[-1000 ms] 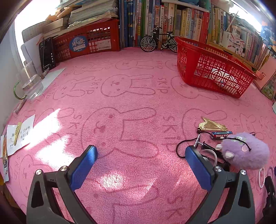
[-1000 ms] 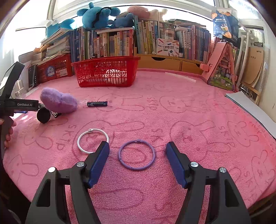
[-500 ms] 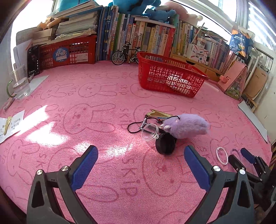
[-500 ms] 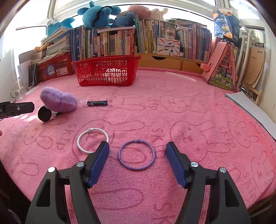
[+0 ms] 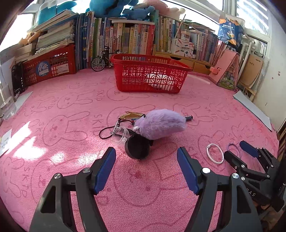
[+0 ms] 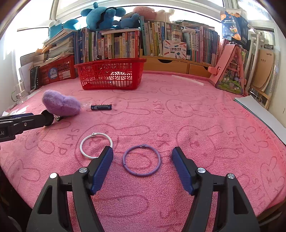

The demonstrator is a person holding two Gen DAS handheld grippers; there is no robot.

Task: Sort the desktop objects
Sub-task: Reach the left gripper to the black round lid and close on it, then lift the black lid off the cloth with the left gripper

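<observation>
Purple plastic binder ring (image 6: 141,160) flat on pink towel (image 6: 196,114), between spread right gripper (image 6: 142,158) fingers; white ring (image 6: 96,145) at 10 o'clock. Left gripper (image 5: 146,158) spread, near black round lid (image 5: 137,147).

- A pink towel cover (image 6: 205,114), printed with rabbit outlines and the word SKIP, spreads over the whole desk ahead of both tools.
- Straight ahead, a long row of upright books (image 6: 125,44) lines the far edge, with blue plush toys (image 6: 101,16) sitting on top.
- Behind them, bright windows (image 5: 250,16) wash the scene with daylight (the glass is blown out white).
- Ahead to the left, sun patches (image 5: 30,151) fall on the cover.
- Far right, a pale wall (image 5: 273,75) rises, with boards and a pink triangular house model (image 6: 230,71) leaning near it.
- Low wooden drawers (image 6: 178,65) sit under the right-hand books.
</observation>
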